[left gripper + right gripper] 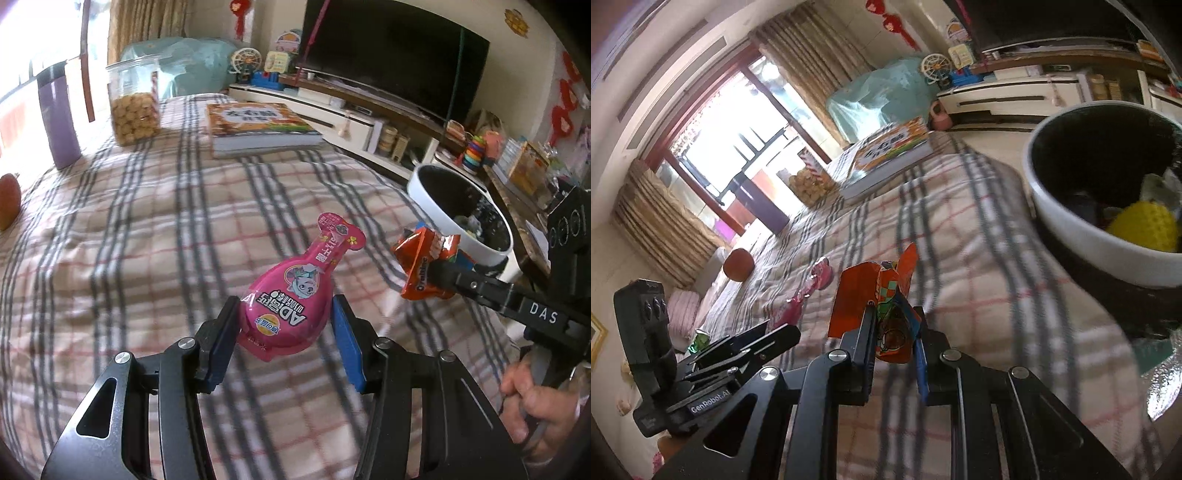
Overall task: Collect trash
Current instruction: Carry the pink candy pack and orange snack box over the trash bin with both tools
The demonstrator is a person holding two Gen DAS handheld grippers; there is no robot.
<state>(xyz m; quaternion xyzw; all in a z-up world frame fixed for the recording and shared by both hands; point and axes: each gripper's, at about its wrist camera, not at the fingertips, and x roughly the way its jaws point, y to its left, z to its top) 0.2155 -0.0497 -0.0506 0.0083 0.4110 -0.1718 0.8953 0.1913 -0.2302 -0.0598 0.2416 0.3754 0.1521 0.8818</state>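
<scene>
On my far left an orange fruit [9,201] sits at the edge of the checked cloth [147,229], with a purple cup [59,114] behind it. Next along stands a clear jar of biscuits [135,99], and past that a thick book [258,125] lies flat on the cloth.

Nearer me, my left gripper [284,321] carries a pink bottle-shaped pouch [291,280]. Its left pad presses the pouch's rounded base; the right pad sits just beside the other edge, and I cannot tell whether it touches. The pouch is lifted off the cloth, neck pointing away from me. From the right wrist camera I see the same pouch [812,284] end-on, out in front of the other tool.

Further right, my right gripper [895,332] is clamped narrow on an orange snack wrapper [882,306], crumpled and sticking up from between the pads. In the left camera that wrapper [424,262] hangs just in front of the white bin [443,218], overlapping its near rim. The bin [1071,229] stands at the right edge of the cloth, with a black liner, a yellow knobbly ball [1141,225] and some crumpled scraps inside. A hand [532,402] grips the right tool's handle at the far right.
</scene>
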